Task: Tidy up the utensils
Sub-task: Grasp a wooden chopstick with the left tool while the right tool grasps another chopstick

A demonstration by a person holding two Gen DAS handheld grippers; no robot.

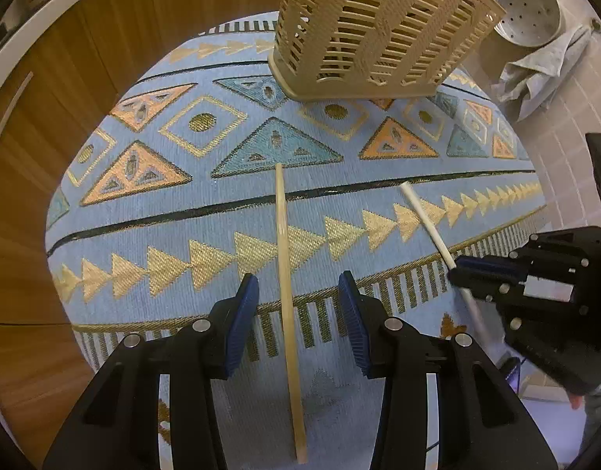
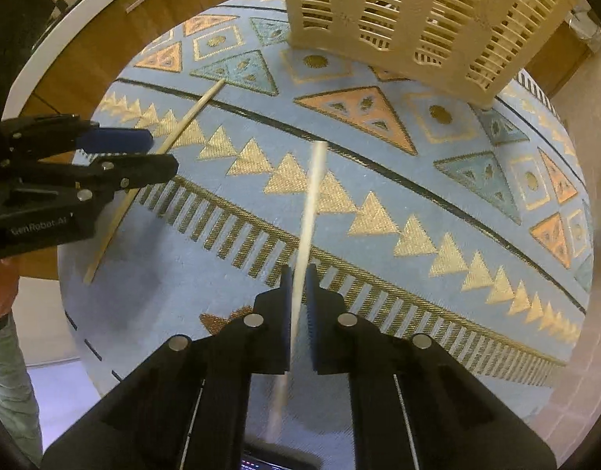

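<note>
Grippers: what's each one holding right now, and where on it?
Right gripper is shut on the white chopstick, gripping its lower half. Left gripper is open astride the wooden chopstick, holding nothing.

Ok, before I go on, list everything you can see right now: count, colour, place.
wooden chopstick: one, light tan, flat on the cloth, running between the open left jaws
white chopstick: one, off-white, clamped in the right jaws, tip pointing toward the basket
utensil basket: one, beige slatted plastic, standing at the far side of the cloth
tablecloth: one, light blue with gold and orange triangles, covering the table
steamer tray: one, perforated metal, far right behind the basket
rag: one, grey, crumpled below the steamer tray
cabinets: brown wood, left background
left gripper: black with blue pads, open around the wooden chopstick
right gripper: black, shut on the white chopstick
</note>
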